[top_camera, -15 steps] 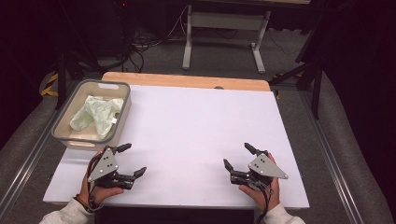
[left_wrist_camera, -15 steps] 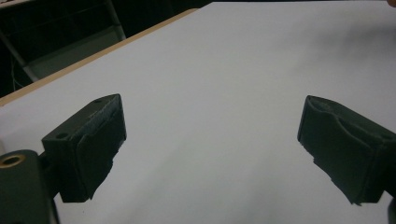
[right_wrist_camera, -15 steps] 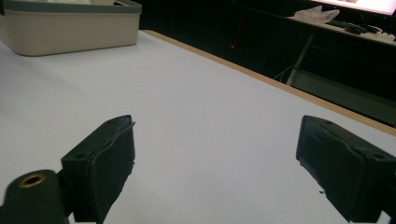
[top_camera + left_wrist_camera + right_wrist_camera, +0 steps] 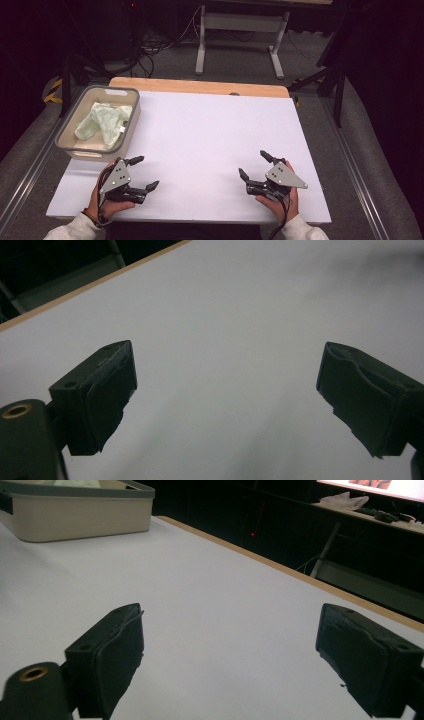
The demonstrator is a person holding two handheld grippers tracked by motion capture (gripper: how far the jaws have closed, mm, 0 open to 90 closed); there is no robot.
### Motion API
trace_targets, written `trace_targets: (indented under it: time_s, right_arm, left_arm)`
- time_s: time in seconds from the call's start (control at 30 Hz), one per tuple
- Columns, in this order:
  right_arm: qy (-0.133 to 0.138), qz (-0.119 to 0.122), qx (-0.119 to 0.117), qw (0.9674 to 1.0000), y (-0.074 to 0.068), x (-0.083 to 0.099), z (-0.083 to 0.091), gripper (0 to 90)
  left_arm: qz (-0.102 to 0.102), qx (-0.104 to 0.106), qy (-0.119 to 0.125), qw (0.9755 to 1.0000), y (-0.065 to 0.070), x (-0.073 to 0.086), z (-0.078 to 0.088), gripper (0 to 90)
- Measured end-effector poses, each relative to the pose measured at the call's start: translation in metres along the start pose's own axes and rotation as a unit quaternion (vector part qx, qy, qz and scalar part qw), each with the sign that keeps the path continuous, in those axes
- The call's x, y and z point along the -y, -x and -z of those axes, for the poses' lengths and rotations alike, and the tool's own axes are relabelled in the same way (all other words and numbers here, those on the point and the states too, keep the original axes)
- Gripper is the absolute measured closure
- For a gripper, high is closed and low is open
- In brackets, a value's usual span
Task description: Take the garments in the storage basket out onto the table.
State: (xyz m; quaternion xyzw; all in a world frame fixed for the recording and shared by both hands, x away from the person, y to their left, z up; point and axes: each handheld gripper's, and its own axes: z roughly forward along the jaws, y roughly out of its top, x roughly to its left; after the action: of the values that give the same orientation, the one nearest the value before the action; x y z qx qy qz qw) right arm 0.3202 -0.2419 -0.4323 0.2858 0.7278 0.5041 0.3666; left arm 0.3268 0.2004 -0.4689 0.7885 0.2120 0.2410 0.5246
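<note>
Right now both claws gape wide and empty near the table's front edge, left claw (image 4: 142,173) closest to the bin (image 4: 70,142) holding the pale cloth (image 4: 104,122) at the left edge; a careless reach could snag the rim; nothing has visibly shifted since half a second ago

Lighting's pretty dim overall, with the flat white counter (image 4: 210,145) as the brightest thing and pitch-dark surroundings. Soft faint shadows sit under each gripper. Both gripper views look murky and grainy, blurry close up, no glare anywhere.
</note>
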Motion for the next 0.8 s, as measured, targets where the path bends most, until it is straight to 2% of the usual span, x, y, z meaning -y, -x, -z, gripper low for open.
trace_targets:
  time_s: [0.17, 0.47, 0.57, 0.8]
  right_arm:
    - [-0.001, 0.000, -0.003, 1.0000, 0.000, 0.000, -0.003, 12.4]
    - [0.004, -0.006, -0.004, 1.0000, 0.002, -0.001, -0.002, 12.3]
    - [0.003, -0.007, -0.006, 1.0000, 0.003, -0.001, -0.002, 12.3]
    - [-0.002, -0.003, -0.007, 1.0000, 0.002, 0.001, -0.001, 12.2]
  left_arm:
    - [-0.003, -0.006, -0.010, 0.9999, 0.003, 0.002, 0.002, 10.3]
    - [-0.001, -0.012, -0.006, 0.9999, -0.004, -0.004, 0.009, 12.1]
    - [-0.007, -0.021, -0.005, 0.9997, -0.007, -0.008, 0.013, 12.5]
    - [-0.007, -0.041, -0.011, 0.9991, -0.019, -0.015, 0.023, 14.5]
